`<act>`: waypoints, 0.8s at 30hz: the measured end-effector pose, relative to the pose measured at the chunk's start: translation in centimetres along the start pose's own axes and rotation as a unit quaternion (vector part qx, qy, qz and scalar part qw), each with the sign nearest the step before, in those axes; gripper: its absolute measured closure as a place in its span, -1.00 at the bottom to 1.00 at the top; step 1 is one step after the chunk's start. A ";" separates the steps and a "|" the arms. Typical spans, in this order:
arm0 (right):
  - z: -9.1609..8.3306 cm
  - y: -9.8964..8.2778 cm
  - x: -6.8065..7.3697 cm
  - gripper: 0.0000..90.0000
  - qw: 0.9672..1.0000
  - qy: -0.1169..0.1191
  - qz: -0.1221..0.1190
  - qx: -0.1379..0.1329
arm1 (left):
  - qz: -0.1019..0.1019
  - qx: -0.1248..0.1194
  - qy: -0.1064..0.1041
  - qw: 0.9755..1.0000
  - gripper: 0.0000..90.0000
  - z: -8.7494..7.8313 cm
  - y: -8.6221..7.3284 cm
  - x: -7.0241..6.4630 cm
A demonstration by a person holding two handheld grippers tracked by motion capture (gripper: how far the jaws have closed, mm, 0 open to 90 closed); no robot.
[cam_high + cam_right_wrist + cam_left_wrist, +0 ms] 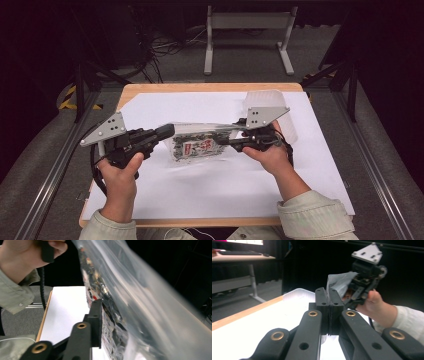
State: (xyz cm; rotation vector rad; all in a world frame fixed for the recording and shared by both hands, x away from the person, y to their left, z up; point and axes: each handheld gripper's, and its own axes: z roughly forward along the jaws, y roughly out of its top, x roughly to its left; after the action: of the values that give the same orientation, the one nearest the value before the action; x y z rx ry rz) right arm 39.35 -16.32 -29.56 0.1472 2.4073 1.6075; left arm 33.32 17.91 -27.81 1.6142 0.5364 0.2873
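Note:
A clear plastic bag with printed packets inside hangs just above the white sheet, stretched between both grippers. My left gripper has its jaws pressed flat together at the bag's left edge. In the left gripper view the shut jaws of the left gripper pinch the film, and the bag rises behind them toward the right gripper. My right gripper holds the bag's right end. In the right gripper view one jaw of the right gripper lies against the bag. The other jaw is hidden behind the film.
A white sheet covers most of the wooden table. A translucent white container stands at the back right, behind the right gripper. On the floor beyond the table there is a grey metal stand, and metal rails run along both sides.

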 end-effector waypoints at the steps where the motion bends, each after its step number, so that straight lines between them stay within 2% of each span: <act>1: -0.1 0.0 0.1 0.54 1.000 0.007 -0.002 -0.001 | -0.003 0.000 0.000 1.000 0.99 0.0 0.0 0.1; 6: -0.1 0.3 0.4 0.66 1.000 0.022 -0.014 0.000 | -0.004 -0.002 0.017 1.000 0.98 -0.1 -0.2 0.5; 10: -0.1 0.4 0.4 0.69 0.999 0.037 -0.009 -0.002 | -0.003 -0.004 0.023 1.000 0.90 -0.2 -0.2 0.6; 14: -0.2 0.5 0.3 0.70 0.999 0.039 -0.001 0.000 | 0.005 0.006 0.026 1.000 0.61 0.1 -0.2 0.6; 20: -0.6 0.5 0.1 0.70 0.999 0.037 0.011 -0.004 | 0.012 0.027 0.029 0.999 0.05 0.4 -0.1 0.8; 24: -1.1 0.6 -0.3 0.70 0.999 0.032 0.019 -0.008 | 0.016 0.036 0.035 0.999 -0.14 0.4 -0.2 1.1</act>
State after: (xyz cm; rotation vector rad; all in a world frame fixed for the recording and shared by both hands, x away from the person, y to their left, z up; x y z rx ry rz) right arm 39.27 -17.14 -28.52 0.1427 2.4532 1.6722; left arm 34.41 18.07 -28.23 1.6878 0.5803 0.3515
